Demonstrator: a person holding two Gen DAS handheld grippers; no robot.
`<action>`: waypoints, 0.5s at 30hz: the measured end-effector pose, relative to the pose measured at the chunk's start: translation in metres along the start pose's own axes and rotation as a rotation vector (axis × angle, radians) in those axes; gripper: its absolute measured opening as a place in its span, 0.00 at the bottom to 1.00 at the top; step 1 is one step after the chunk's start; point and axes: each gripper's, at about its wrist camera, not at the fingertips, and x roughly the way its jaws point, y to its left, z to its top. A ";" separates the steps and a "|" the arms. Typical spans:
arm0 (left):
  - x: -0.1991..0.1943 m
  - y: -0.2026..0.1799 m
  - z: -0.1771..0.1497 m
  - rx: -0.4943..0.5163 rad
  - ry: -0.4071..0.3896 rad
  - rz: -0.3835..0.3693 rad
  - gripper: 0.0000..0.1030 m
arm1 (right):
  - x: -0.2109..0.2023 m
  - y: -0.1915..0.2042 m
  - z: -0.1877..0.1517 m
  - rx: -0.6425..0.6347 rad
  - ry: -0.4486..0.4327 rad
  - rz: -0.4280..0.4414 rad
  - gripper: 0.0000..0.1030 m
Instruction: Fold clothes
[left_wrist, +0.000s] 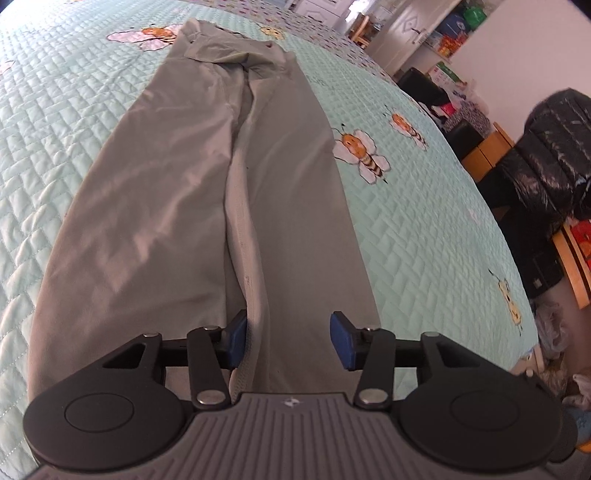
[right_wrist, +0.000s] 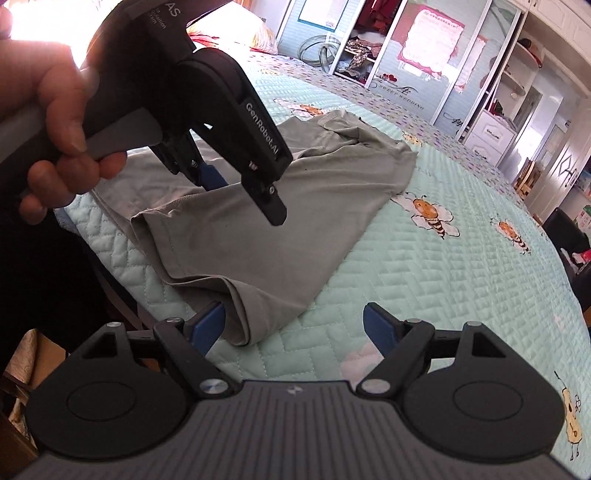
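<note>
Quilted mint bedspread (left_wrist: 424, 221), printed with bees, is seen filling both views. Grey-green trousers (left_wrist: 192, 206) are laid flat on it, the waistband toward 12 o'clock in the left wrist view and the leg hems at 6 o'clock. The left gripper (left_wrist: 291, 338) is held over the hem end, its blue pads parted with cloth between them but not pinched. The right gripper (right_wrist: 293, 326) is spread wide, released, with a hem corner lying by its 9 o'clock pad.
</note>
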 end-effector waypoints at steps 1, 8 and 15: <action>0.000 0.000 0.000 -0.007 0.007 -0.015 0.10 | 0.000 0.001 0.000 -0.007 -0.007 -0.004 0.80; -0.007 -0.004 0.013 -0.085 -0.021 -0.079 0.05 | -0.006 0.007 -0.001 -0.064 -0.041 -0.008 0.80; -0.015 -0.002 0.020 -0.098 -0.040 -0.066 0.05 | 0.001 0.014 0.000 -0.116 -0.033 -0.025 0.80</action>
